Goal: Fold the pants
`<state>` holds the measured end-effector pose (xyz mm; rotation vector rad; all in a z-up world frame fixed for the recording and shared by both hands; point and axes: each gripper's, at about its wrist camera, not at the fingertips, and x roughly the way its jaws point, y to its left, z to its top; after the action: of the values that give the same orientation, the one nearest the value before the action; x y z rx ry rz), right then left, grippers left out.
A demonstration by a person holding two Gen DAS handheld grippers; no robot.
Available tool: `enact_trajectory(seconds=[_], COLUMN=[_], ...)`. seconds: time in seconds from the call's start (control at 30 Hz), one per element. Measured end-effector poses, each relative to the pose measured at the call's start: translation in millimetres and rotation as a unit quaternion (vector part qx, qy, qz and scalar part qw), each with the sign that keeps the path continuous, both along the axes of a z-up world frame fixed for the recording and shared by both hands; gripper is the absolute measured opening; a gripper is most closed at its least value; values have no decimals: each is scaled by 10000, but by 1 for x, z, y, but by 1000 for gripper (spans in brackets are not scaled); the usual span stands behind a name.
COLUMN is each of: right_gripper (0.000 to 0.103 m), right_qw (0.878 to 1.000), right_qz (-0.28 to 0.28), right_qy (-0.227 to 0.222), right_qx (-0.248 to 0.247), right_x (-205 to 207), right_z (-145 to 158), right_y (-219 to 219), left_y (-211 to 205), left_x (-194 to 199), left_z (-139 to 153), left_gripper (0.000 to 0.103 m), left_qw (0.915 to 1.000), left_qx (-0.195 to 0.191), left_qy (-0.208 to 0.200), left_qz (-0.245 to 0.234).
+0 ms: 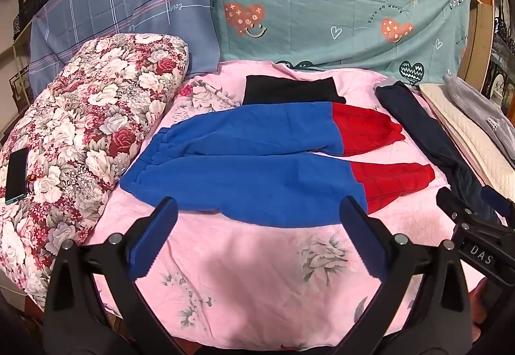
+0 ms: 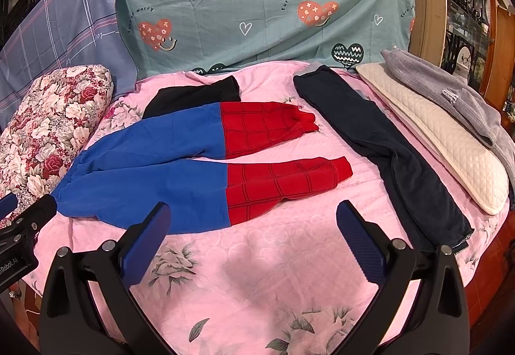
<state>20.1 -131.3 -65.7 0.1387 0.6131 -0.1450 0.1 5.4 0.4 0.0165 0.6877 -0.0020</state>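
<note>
From the left wrist view, the left claw (image 1: 257,219) hangs wide open and empty over the near edge of a bed covered in a pink floral sheet (image 1: 257,284), its blue pads spread at lower centre of the frame. A pair of blue-and-red pants (image 1: 251,168) lies flat across the middle, waistband to the left, red cuffs to the right, both legs spread slightly apart. A black garment (image 1: 289,89) lies just behind them, a rolled floral quilt (image 1: 80,136) with a phone (image 1: 16,174) on it fills the left, and the right claw (image 1: 476,207) enters at the right edge, its opening impossible to judge here. From the right wrist view, the right claw (image 2: 254,226) is likewise spread wide and holds nothing, poised at lower centre before the pants (image 2: 180,174). Dark navy pants (image 2: 396,155) stretch down the right side beside a cream quilted pillow (image 2: 450,149) with a grey garment (image 2: 457,97) on it.
</note>
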Motion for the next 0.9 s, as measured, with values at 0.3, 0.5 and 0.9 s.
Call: enact_trajectory(seconds=[0.3, 0.5, 0.9], right_gripper=[102, 102, 102], right_qw=[10000, 10000, 10000], right_qz=[1, 7, 9], right_qy=[8, 15, 41], right_qx=[-5, -9, -25], right_x=[0, -1, 1], right_z=[0, 1, -2], right_y=[0, 1, 3], left_y=[1, 1, 2], left_x=[0, 0, 1], left_z=[1, 0, 0], left_gripper=[101, 101, 101], left_qw=[10000, 10000, 10000], left_qx=[0, 1, 0], left_qy=[0, 1, 9], left_qz=[-4, 2, 0])
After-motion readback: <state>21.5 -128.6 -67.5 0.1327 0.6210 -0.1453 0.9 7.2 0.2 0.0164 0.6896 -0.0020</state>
